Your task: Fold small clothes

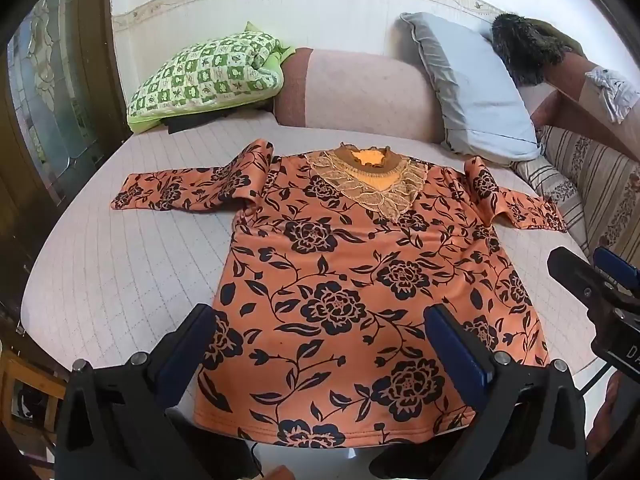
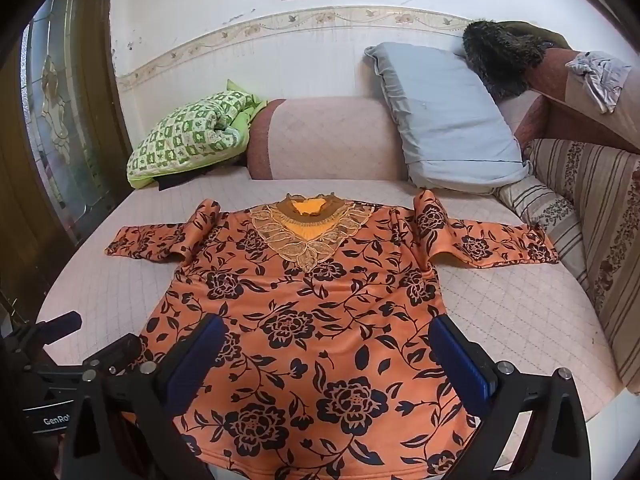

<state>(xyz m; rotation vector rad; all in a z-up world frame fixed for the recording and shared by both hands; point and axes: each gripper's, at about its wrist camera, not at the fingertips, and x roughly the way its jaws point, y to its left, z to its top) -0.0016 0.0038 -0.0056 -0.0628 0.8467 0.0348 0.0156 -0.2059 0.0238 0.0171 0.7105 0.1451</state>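
Blouse (image 1: 360, 280) lies flat below both hand-held grippers.

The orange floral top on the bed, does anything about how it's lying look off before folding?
Mostly flat, front up. The orange floral top has both sleeves bunched at the shoulders: the left sleeve and right sleeve each hump up in a fold instead of lying smooth. The hem overhangs the bed's near edge.

Orange top (image 1: 360, 280) covered in black roses and vines, gold lace at a brown collar (image 1: 366, 154). Pale pink quilted bed cover (image 1: 120, 280). Green-and-white checked quilt (image 1: 208, 76), light blue pillow (image 1: 476, 88), beige striped floral cushion (image 2: 592, 208). Blue pads (image 2: 460, 356) on black fingers. White wall (image 2: 200, 12) with a floral border.
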